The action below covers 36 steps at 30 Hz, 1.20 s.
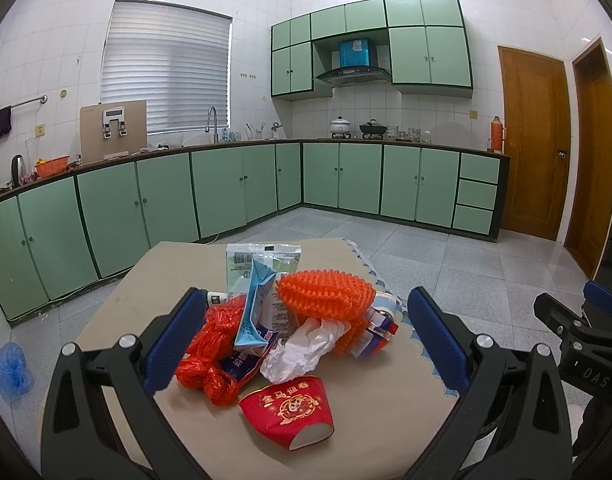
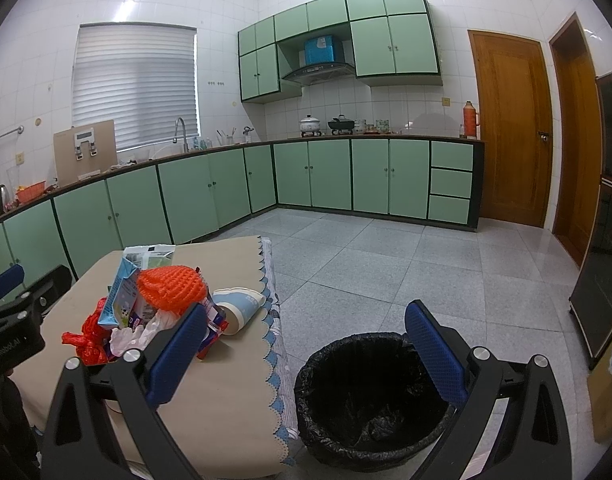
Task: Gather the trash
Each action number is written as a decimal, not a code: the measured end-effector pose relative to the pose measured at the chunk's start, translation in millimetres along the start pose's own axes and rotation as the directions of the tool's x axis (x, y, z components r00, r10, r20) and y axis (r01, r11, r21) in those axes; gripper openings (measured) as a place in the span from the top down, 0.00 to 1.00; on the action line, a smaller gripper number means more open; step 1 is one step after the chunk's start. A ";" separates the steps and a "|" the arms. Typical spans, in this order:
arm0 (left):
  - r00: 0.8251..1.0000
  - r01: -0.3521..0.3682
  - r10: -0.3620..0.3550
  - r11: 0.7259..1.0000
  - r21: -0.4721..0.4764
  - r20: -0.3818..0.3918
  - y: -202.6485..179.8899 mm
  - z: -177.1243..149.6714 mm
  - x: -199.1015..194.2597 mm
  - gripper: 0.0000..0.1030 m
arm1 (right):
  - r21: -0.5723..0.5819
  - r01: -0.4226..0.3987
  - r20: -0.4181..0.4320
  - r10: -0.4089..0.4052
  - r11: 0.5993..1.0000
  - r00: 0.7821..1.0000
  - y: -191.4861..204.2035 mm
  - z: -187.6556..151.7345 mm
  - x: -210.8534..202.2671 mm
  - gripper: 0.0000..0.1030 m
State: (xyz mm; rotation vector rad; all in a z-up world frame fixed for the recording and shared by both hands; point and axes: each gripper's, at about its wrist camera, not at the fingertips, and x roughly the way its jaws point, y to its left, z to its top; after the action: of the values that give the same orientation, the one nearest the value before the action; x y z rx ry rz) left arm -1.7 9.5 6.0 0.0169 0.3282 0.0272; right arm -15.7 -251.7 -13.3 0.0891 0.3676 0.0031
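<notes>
A pile of trash lies on the beige table [image 1: 378, 412]: a red paper bowl [image 1: 291, 410] nearest me, a crumpled white tissue [image 1: 301, 350], a red plastic bag [image 1: 209, 354], a blue milk carton [image 1: 253, 312], an orange foam net [image 1: 326, 290] and a paper cup [image 2: 237, 308]. My left gripper [image 1: 306, 344] is open, its blue pads on either side of the pile. My right gripper [image 2: 306, 354] is open and empty above the black-lined trash bin [image 2: 370, 396] beside the table.
The bin stands on the tiled floor right of the table's scalloped edge [image 2: 271, 344]. Green cabinets [image 1: 225, 188] line the far walls. A blue plastic bag [image 1: 9, 368] lies on the floor at left. Wooden doors [image 2: 510, 128] are at right.
</notes>
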 end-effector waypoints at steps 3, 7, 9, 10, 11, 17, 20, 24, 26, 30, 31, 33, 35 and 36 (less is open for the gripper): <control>1.000 0.001 -0.001 1.000 0.000 0.000 -0.5 0.0 0.2 0.05 | 0.000 0.000 0.000 0.000 1.000 1.000 0.2 0.1 0.2 0.06; 1.000 0.000 0.000 1.000 0.000 0.000 -0.5 -0.1 0.2 0.05 | 0.001 0.000 -0.001 0.000 1.000 1.000 0.1 0.1 0.1 0.06; 1.000 0.000 0.000 1.000 0.000 -0.002 -0.2 -0.2 0.4 0.05 | -0.001 -0.001 0.001 0.001 1.000 1.000 0.1 0.1 -0.1 0.06; 1.000 0.000 0.000 1.000 0.000 -0.003 -0.9 -0.6 1.2 0.05 | 0.001 -0.001 0.000 0.001 1.000 1.000 0.1 0.1 0.1 0.06; 1.000 0.000 0.000 1.000 0.000 -0.005 -0.6 -1.3 2.0 0.05 | 0.001 -0.001 0.000 0.001 1.000 1.000 -0.2 0.0 0.0 0.06; 1.000 -0.001 0.001 1.000 0.000 -0.011 -0.1 -3.9 4.6 0.05 | 0.005 -0.003 0.001 0.003 1.000 1.000 0.5 -0.6 1.2 0.06; 1.000 -0.002 0.002 1.000 0.000 -0.011 0.5 -4.4 5.0 0.05 | 0.006 -0.005 0.001 0.005 1.000 1.000 2.6 -1.4 3.7 0.06; 1.000 -0.005 0.005 1.000 0.003 -0.006 2.7 -4.8 7.3 0.05 | 0.000 -0.012 0.000 0.012 1.000 1.000 5.2 -2.1 9.2 0.06; 1.000 -0.017 0.017 1.000 0.007 -0.004 10.3 -3.1 11.6 0.05 | 0.003 -0.021 -0.004 0.021 1.000 1.000 5.3 -1.9 14.9 0.06; 0.997 -0.068 0.068 0.998 0.000 -0.024 33.9 -3.4 26.4 0.05 | 0.031 -0.058 -0.028 0.059 0.998 0.998 8.6 0.3 30.3 0.10; 0.995 -0.098 0.098 0.995 0.003 -0.029 41.9 -4.9 30.9 0.05 | 0.030 -0.064 -0.031 0.065 0.997 0.997 9.9 0.8 33.9 0.10; 0.989 -0.145 0.146 0.989 0.016 -0.033 54.9 -7.1 38.4 0.05 | 0.023 -0.077 -0.036 0.078 0.997 0.996 16.8 2.3 43.2 0.12; 0.982 -0.185 0.186 0.983 0.017 -0.036 70.1 -9.4 45.8 0.05 | 0.019 -0.098 -0.037 0.098 0.995 0.994 23.8 3.9 51.8 0.12; 0.979 -0.198 0.199 0.980 0.013 -0.041 76.8 -10.0 48.6 0.05 | 0.016 -0.109 -0.038 0.109 0.994 0.993 27.6 5.1 56.4 0.12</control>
State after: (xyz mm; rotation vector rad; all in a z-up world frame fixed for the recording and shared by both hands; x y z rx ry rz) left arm 39.3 87.8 -17.5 0.0579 0.3682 0.2244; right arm 39.1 -223.6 -26.4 0.1228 0.4016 0.1103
